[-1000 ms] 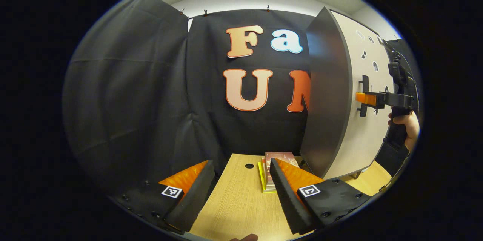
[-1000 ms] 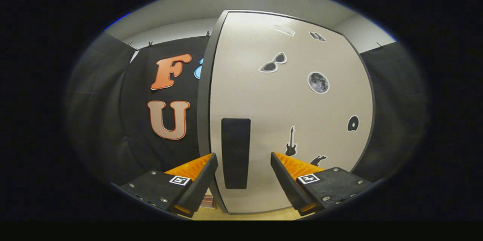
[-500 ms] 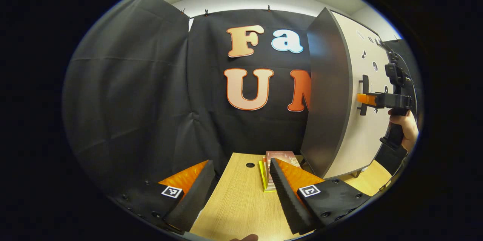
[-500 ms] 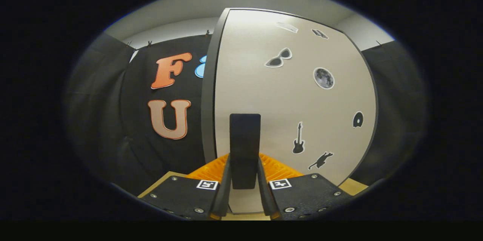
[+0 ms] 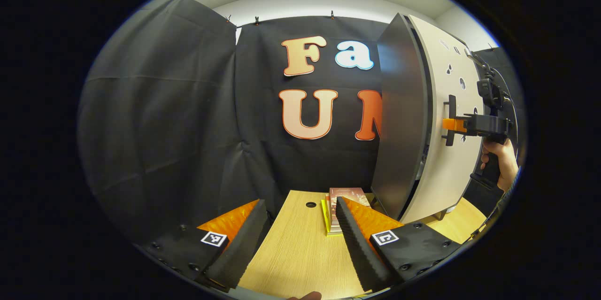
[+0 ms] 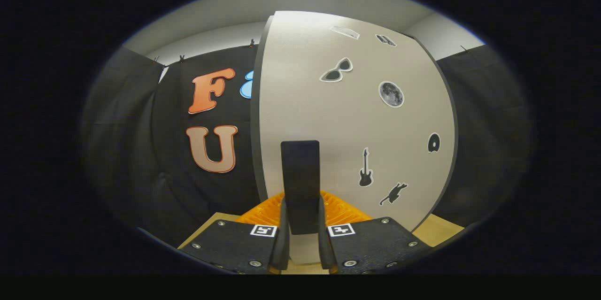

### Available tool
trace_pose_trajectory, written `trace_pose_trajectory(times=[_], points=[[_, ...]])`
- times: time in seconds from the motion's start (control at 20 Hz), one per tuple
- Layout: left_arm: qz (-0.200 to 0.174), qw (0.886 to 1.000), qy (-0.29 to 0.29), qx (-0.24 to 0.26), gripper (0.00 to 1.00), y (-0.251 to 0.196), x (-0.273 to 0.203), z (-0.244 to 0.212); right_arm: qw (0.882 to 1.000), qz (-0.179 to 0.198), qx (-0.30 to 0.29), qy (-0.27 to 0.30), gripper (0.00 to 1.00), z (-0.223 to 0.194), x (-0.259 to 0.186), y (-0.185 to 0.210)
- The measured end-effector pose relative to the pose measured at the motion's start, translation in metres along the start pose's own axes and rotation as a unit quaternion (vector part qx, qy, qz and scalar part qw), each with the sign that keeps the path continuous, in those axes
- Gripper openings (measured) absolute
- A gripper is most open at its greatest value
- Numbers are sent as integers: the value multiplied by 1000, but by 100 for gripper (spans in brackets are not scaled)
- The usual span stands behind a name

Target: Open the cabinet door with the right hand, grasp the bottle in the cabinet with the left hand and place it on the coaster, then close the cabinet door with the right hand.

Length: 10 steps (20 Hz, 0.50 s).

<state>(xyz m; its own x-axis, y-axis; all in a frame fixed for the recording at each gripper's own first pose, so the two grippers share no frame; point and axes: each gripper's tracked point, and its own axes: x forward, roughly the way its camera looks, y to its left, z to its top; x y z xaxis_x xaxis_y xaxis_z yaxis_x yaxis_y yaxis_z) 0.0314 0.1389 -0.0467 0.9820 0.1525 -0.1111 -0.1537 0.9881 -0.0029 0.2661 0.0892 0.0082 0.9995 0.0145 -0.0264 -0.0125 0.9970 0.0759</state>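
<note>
Right now the right tongs (image 6: 300, 225) are clamped on the black door handle (image 6: 300, 182), both fingers pressing its sides; door handle sits low on the cabinet door (image 6: 347, 126), near its left edge. In the left gripper view the cabinet door looks just cracked off the cabinet body (image 5: 399, 117), thin gap along the front edge; a hand (image 5: 500, 159) holds the right tongs at far right. Left tongs (image 5: 300, 239) wide apart, holding nothing, hovering over the near worktop (image 5: 296, 253); stack of books (image 5: 345, 196) at the far end, just left of the cabinet foot.

Bottle and coaster: can't place either, bottle presumably inside.

Risks, my judgement:
- Pull not following the hinge arc, so fingers slide off the smooth handle.
- Hard yank drags or tips the cabinet, it stands on small feet.
- Door swinging toward the waiting left tongs if they move in early.
</note>
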Motion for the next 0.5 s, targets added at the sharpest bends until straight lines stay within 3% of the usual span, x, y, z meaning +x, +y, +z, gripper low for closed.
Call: trace_pose_trajectory(times=[0.25,0.5], points=[[-2,1000,-1,7,96,-16,-32,-1,1000,11,3,-3,17,4,-22,-6],[-12,1000,4,18,98,-43,-66,-7,1000,14,15,-3,17,6,-51,-21]])
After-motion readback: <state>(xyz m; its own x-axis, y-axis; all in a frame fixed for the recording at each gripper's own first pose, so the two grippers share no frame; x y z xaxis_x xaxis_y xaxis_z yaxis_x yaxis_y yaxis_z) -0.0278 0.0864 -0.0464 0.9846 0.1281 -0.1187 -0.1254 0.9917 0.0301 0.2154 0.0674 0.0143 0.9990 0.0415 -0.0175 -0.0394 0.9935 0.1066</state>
